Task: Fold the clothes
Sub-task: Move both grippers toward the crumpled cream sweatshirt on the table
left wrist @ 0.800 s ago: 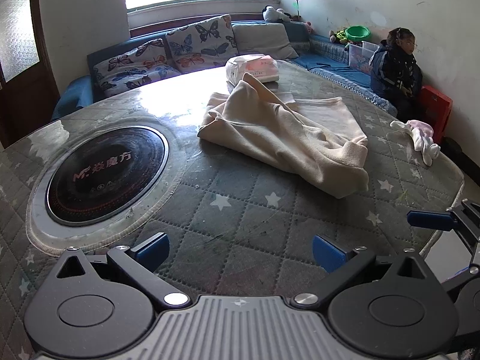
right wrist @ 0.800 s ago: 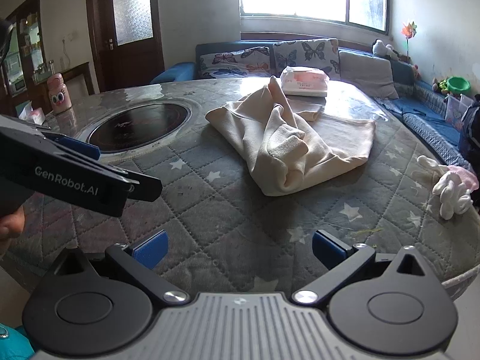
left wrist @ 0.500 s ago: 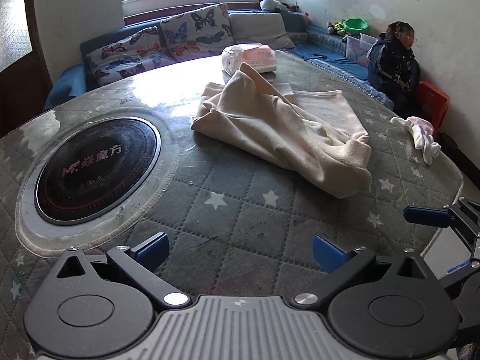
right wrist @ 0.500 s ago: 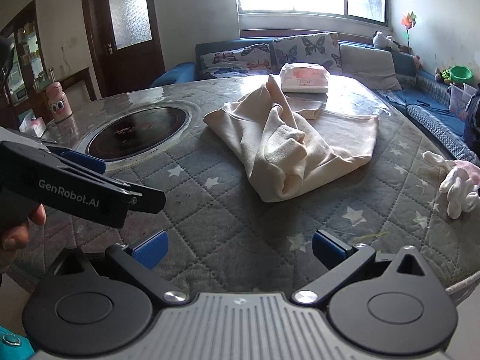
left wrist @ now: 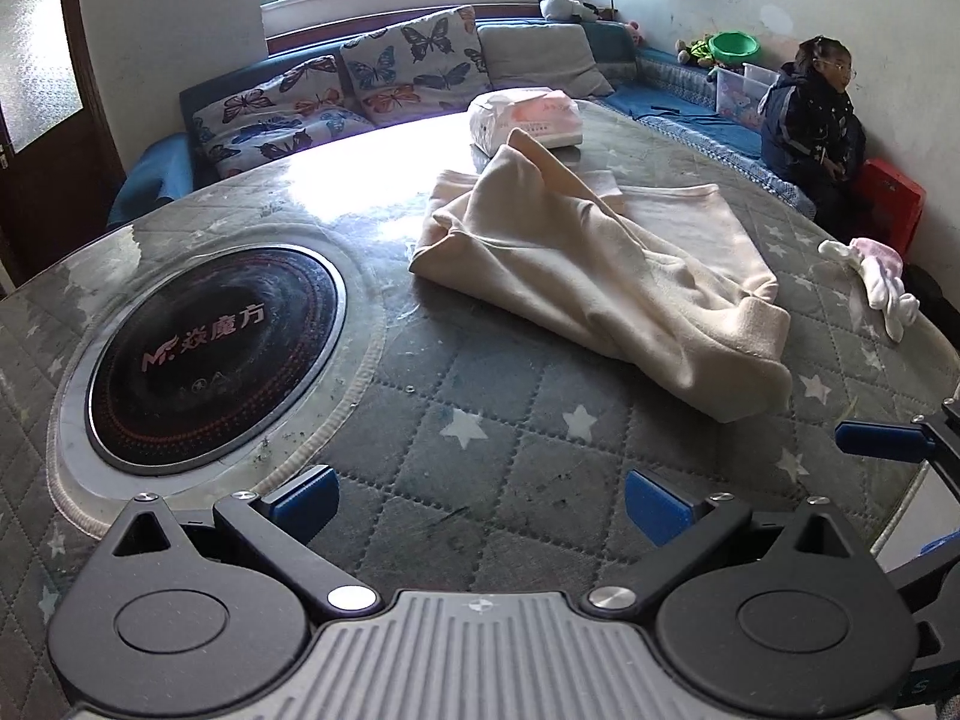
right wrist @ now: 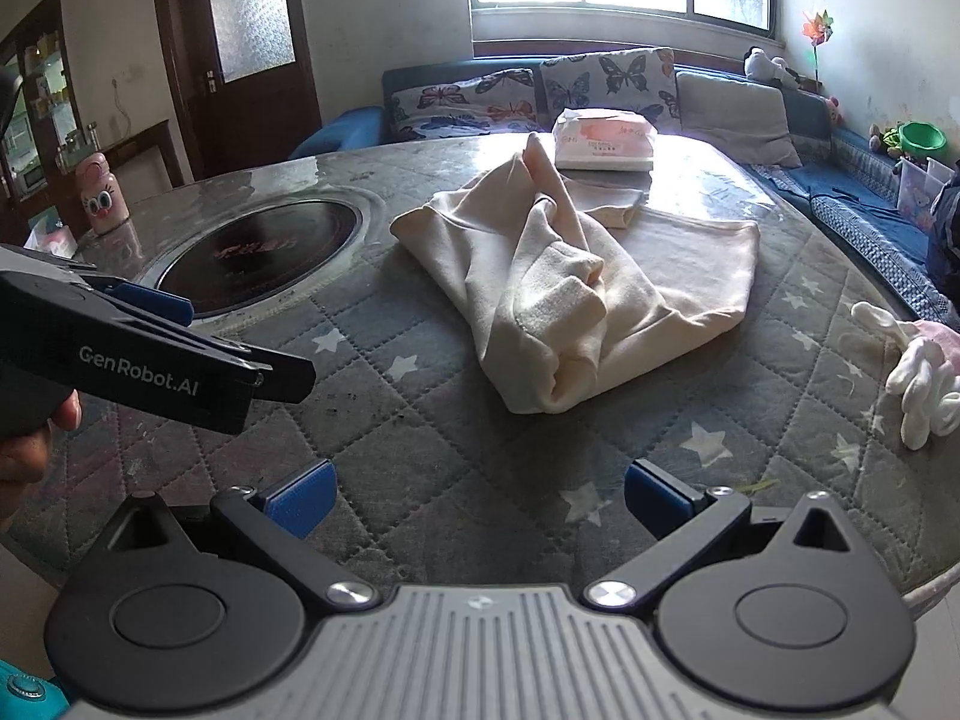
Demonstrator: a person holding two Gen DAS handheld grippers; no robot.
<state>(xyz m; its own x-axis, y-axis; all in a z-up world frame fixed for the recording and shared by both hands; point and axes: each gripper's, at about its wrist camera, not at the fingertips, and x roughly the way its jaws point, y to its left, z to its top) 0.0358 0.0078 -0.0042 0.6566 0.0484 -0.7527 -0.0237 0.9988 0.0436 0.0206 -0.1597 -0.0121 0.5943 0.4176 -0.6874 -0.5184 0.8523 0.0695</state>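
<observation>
A cream garment (left wrist: 600,264) lies crumpled on the quilted grey table cover (left wrist: 480,432), with one part flat and a sleeve bunched on top; the right wrist view shows the same cream garment (right wrist: 570,288) ahead of centre. My left gripper (left wrist: 477,507) is open over the near table edge, well short of the cloth. My right gripper (right wrist: 477,501) is open too, with nothing between its blue pads. The left gripper's body (right wrist: 150,354), held in a hand, juts in at the left of the right wrist view. A blue fingertip of the right gripper (left wrist: 882,441) shows at the right edge of the left wrist view.
A round black induction hob (left wrist: 210,354) is set into the table at the left. A pack of tissues (left wrist: 528,120) lies behind the garment. Small white and pink clothes (left wrist: 876,276) lie at the right edge. A sofa (left wrist: 384,78) and a seated person (left wrist: 810,120) are beyond.
Both views have shifted only slightly; the garment lies as before and both grippers stay open.
</observation>
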